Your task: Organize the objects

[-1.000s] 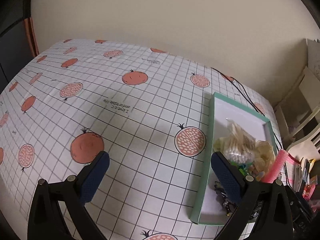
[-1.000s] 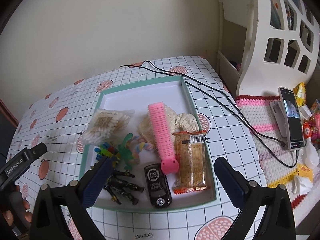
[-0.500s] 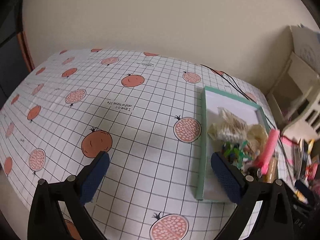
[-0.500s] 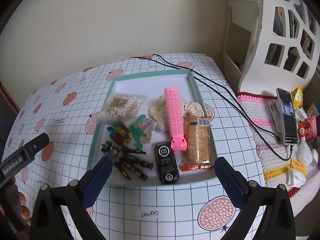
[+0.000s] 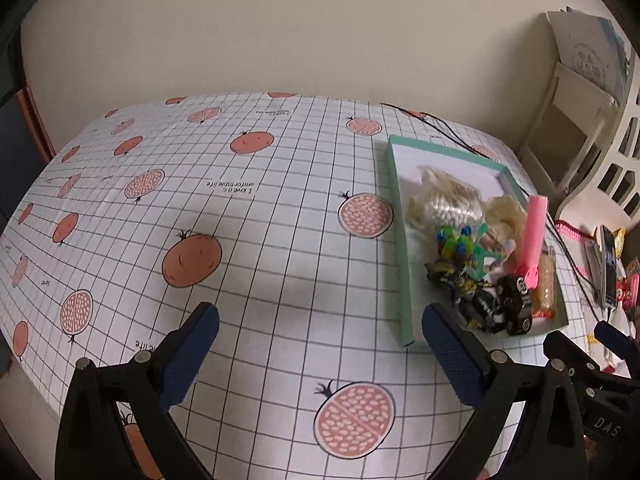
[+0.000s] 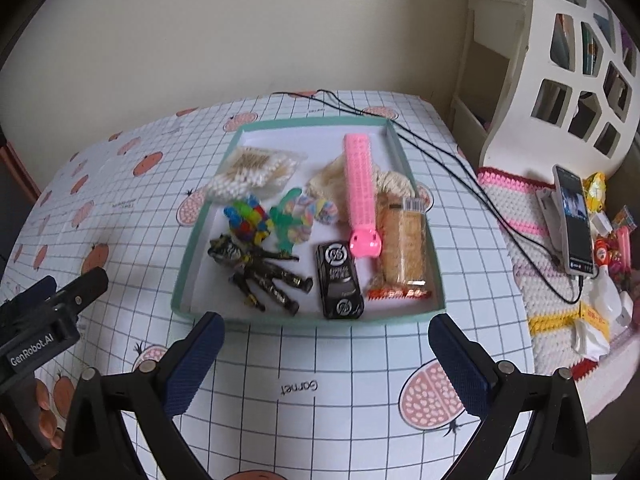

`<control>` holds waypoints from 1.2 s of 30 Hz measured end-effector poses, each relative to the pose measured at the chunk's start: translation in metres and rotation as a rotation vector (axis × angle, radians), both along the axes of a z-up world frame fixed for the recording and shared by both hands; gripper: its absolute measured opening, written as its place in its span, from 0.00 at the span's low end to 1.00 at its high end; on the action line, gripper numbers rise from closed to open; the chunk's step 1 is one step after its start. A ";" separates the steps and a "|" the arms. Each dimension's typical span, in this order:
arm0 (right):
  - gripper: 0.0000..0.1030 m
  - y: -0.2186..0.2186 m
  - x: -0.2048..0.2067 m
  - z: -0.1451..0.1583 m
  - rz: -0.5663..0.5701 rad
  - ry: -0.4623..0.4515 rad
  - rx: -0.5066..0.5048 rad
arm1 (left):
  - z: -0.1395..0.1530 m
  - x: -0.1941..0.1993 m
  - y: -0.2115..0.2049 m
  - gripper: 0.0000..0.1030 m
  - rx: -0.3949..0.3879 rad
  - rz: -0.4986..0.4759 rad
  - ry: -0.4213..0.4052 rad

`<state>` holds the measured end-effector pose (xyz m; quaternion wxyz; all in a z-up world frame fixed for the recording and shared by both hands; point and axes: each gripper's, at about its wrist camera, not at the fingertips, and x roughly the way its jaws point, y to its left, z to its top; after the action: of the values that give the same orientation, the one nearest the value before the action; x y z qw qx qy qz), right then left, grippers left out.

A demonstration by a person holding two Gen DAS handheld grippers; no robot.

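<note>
A shallow green tray (image 6: 188, 280) (image 5: 404, 280) on the gridded tablecloth holds a bag of cotton swabs (image 6: 252, 172), a pink comb-like roller (image 6: 360, 196), a wrapped biscuit pack (image 6: 402, 248), a black toy car (image 6: 339, 280), a dark action figure (image 6: 260, 270), a colourful block toy (image 6: 248, 220) and a green figure (image 6: 286, 220). My right gripper (image 6: 326, 354) is open, just in front of the tray's near rim, holding nothing. My left gripper (image 5: 320, 344) is open over the bare cloth left of the tray, also seen as a black body (image 6: 44, 312) at the right view's left edge.
Black cables (image 6: 440, 152) run along the tray's right side to a phone (image 6: 572, 216) on a pink-and-white crocheted mat (image 6: 520, 208). A white shelf unit (image 6: 560, 60) stands at the back right. Small packets (image 6: 600, 312) crowd the right edge. A wall backs the table.
Both grippers have drawn back toward the near side; the tray now sits farther away in both views. The jaws stay open and nothing in the tray has moved.
</note>
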<state>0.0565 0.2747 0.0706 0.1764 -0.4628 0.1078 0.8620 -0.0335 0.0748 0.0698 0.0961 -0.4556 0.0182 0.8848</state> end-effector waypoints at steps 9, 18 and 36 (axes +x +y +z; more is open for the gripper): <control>1.00 -0.014 0.001 -0.032 -0.004 -0.057 -0.021 | -0.040 0.010 -0.016 0.98 -0.034 0.025 -0.091; 1.00 -0.016 0.003 -0.062 -0.030 -0.111 -0.033 | -0.073 0.013 -0.031 0.98 -0.037 0.082 -0.156; 1.00 -0.012 0.004 -0.079 -0.055 -0.118 -0.015 | -0.090 0.011 -0.030 0.98 -0.073 0.104 -0.137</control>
<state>0.0603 0.2624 -0.0086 0.2024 -0.5111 0.1161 0.8272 -0.0225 0.0446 -0.0198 0.0344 -0.5186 0.0200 0.8541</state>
